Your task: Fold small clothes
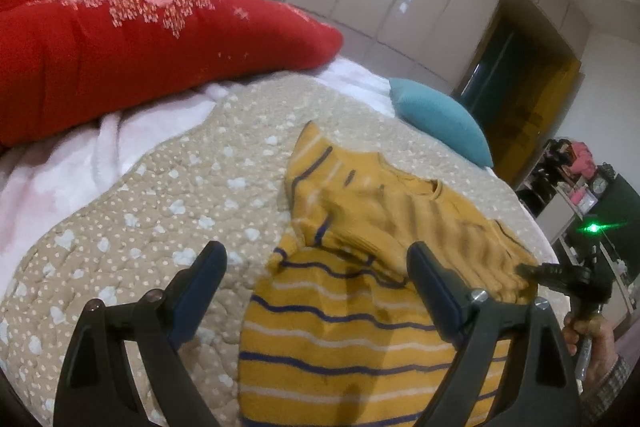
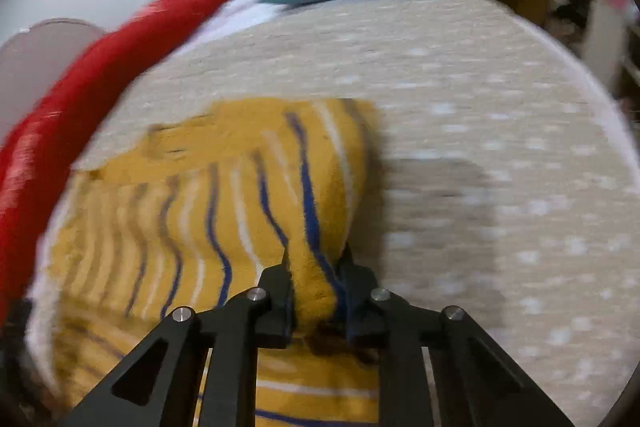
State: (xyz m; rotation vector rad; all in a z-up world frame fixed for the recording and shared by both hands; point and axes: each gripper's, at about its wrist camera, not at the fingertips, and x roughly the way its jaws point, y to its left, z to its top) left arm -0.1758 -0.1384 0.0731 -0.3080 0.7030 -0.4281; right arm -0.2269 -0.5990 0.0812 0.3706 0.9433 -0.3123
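A small yellow sweater (image 1: 352, 311) with navy and white stripes lies on a beige dotted quilt (image 1: 160, 227). My left gripper (image 1: 316, 259) is open, its jaws wide apart, hovering over the sweater's lower left part and holding nothing. My right gripper (image 2: 316, 263) is shut on a fold of the sweater (image 2: 224, 195) and lifts that edge off the quilt (image 2: 480, 107). The right gripper also shows in the left wrist view (image 1: 532, 271) at the sweater's right side. The right wrist view is blurred.
A red pillow (image 1: 140, 39) lies at the back left on a white blanket (image 1: 60, 179). A teal cushion (image 1: 440, 119) sits at the far edge of the bed. Wardrobes and a doorway stand behind; cluttered shelves (image 1: 572, 179) are to the right.
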